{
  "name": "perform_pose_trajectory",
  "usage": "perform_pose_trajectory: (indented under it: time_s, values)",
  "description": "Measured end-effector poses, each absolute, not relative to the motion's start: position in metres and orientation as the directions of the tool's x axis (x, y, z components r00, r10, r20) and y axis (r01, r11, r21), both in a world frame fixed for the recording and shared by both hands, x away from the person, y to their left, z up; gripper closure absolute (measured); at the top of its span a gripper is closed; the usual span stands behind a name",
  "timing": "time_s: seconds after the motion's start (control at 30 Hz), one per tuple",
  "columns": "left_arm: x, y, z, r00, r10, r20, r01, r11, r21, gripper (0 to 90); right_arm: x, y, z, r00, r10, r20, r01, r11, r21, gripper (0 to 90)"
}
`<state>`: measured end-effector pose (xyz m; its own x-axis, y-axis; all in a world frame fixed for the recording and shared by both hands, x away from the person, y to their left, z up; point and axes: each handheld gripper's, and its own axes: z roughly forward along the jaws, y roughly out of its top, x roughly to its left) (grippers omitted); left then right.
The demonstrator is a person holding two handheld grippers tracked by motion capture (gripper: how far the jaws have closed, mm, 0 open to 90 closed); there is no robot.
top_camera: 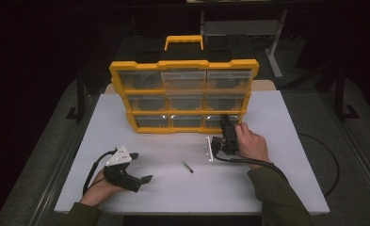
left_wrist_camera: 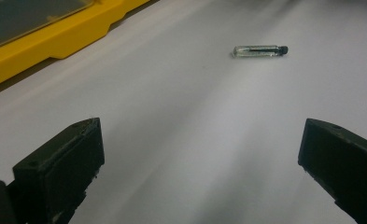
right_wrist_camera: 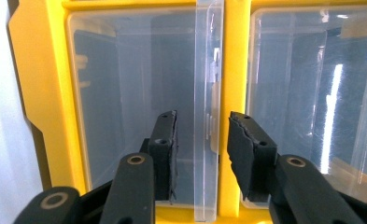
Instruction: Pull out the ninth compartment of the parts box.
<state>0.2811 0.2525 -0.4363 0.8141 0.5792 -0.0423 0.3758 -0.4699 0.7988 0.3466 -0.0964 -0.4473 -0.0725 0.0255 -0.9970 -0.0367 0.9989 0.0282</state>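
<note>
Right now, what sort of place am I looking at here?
Probably a workshop or lab bench set up for recording: a plain white table, a yellow parts organizer with clear drawers, a small glass vial, and dark floor with metal stands around.

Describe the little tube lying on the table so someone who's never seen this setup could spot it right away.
Start at the yellow drawer organizer standing on the white table. In front of it, between the two grippers, lies a small clear vial with a dark cap. It is the one loose item on the bare tabletop.
</note>
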Motion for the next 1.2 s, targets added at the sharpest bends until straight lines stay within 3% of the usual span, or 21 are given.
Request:
perform_pose_trajectory:
  time_s: [1.2]
  values:
    - [0.2806,0.2517,-0.4366,0.814,0.579,-0.043,0.374,-0.467,0.801,0.0,0.3486,-0.0952,-0.4475,-0.052,0.026,-0.998,-0.022,0.999,0.027,76.4]
